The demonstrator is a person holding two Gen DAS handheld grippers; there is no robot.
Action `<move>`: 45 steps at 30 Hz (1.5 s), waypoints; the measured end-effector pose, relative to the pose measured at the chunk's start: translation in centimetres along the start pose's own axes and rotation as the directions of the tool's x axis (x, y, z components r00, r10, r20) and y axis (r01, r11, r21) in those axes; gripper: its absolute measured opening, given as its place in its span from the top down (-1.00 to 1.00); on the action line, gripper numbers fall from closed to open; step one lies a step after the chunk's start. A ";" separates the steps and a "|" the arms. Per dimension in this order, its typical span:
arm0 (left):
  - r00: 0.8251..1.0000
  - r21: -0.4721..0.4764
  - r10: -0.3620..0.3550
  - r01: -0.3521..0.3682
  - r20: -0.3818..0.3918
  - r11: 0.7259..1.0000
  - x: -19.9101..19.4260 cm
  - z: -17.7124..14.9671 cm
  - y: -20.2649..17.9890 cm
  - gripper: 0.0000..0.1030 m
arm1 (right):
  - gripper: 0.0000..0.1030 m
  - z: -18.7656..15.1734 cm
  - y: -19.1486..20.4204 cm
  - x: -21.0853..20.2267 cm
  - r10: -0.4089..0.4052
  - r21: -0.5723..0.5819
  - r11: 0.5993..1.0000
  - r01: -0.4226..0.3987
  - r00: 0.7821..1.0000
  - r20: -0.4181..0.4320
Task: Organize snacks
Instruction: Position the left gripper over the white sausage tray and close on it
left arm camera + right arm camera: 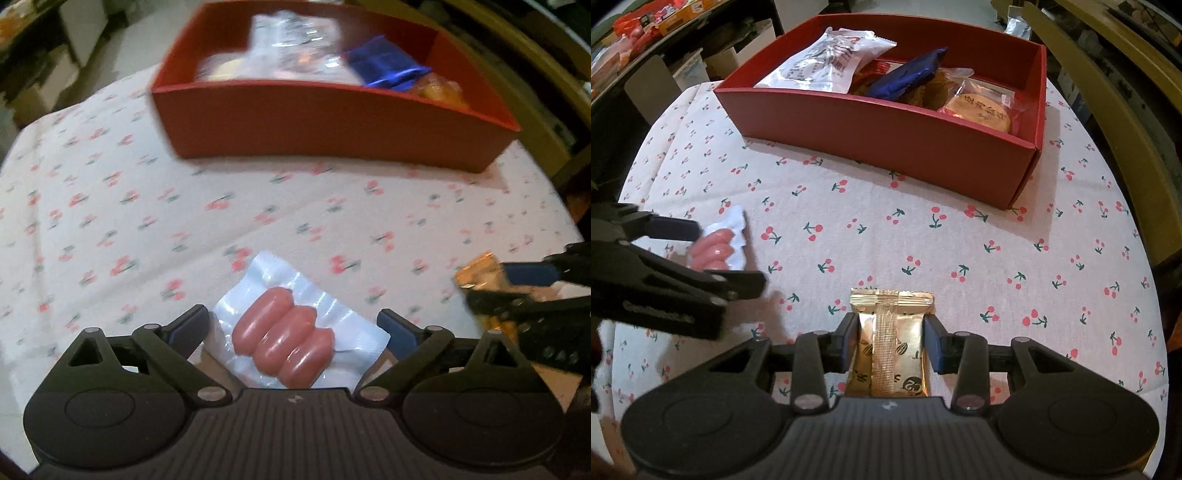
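Item: my right gripper [890,341] jaws clenched the gold packet [891,345]; left gripper [293,326] jaws released, straddling the slippery sausage pack [291,341], which I judged might squirt free.

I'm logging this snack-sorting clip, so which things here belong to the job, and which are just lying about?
Part of the job:
- red box holding packets
- sausage pack, between the left claw's open fingers
- gold snack packet, gripped by the right claw

Just lying about:
- cherry-print tablecloth
- packets on the shelf at the far left
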State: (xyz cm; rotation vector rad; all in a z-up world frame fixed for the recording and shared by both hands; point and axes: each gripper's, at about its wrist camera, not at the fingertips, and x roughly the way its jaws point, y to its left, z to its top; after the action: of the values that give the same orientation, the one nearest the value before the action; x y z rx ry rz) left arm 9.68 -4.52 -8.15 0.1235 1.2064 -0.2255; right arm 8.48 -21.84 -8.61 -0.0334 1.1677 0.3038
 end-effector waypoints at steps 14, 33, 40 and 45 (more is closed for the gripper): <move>0.999 -0.113 -0.039 0.040 0.016 0.993 -3.0 -3.4 4.4 -0.85 | 0.04 -0.1 0.9 0.1 0.002 -0.030 1.000 -0.002 1.000 -0.001; 0.999 -0.064 0.037 -0.037 0.000 0.997 -1.5 -3.0 2.4 -0.45 | 0.06 -0.5 1.6 -1.2 0.027 -0.037 0.999 -0.025 0.998 0.048; 0.999 -0.064 -0.028 0.031 0.044 0.997 -3.3 -4.0 2.9 -0.44 | 0.07 0.1 2.2 -1.4 0.031 -0.038 0.999 -0.028 0.997 0.067; 0.993 -0.075 -0.075 0.082 0.095 0.994 -4.6 -3.4 3.0 -0.44 | 0.09 1.2 2.2 -2.6 0.048 -0.006 0.999 -0.047 0.992 0.118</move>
State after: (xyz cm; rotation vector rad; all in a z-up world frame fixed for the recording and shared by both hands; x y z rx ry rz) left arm 5.71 -0.33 -5.10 -0.0034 1.1279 -0.2490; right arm 8.11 -20.07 -5.52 0.0095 1.0513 0.3451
